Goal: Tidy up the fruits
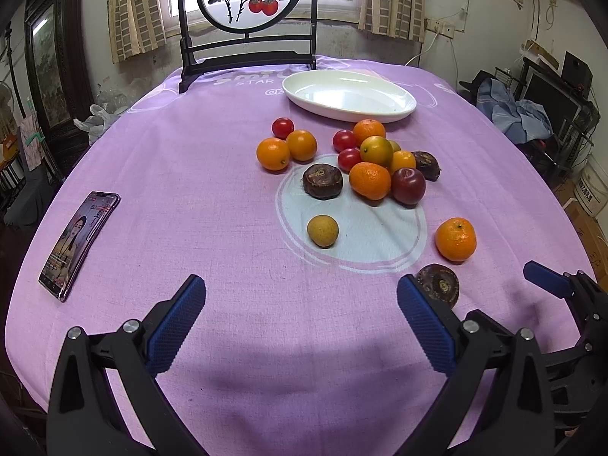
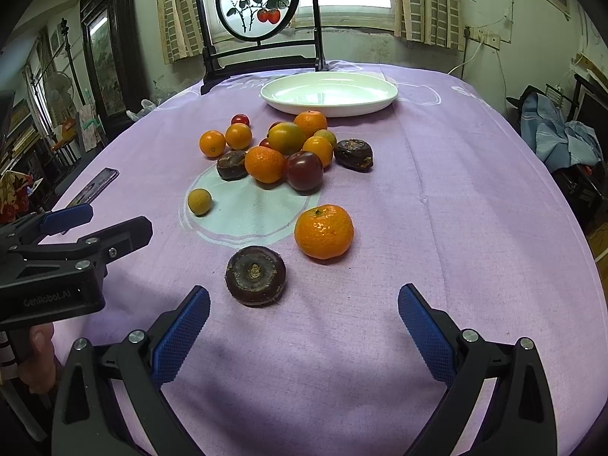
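Observation:
A pile of fruit point(image 1: 370, 159) point(image 2: 288, 148) lies mid-table: oranges, cherry tomatoes, a dark plum and brown water chestnuts. An empty white oval plate point(image 1: 349, 95) point(image 2: 328, 93) sits behind it. Nearer me lie a lone mandarin point(image 1: 455, 239) point(image 2: 323, 231), a water chestnut point(image 1: 437, 285) point(image 2: 255, 275) and a small tan longan point(image 1: 322, 230) point(image 2: 199, 201). My left gripper point(image 1: 302, 296) is open and empty above the near cloth. My right gripper point(image 2: 304, 304) is open and empty, just short of the near water chestnut.
A phone point(image 1: 78, 243) point(image 2: 95, 186) lies at the table's left. A black-framed painted screen point(image 1: 247, 19) point(image 2: 258, 19) stands at the far edge. The purple cloth point(image 1: 190, 190) covers the table. The left gripper also shows in the right wrist view point(image 2: 95, 228).

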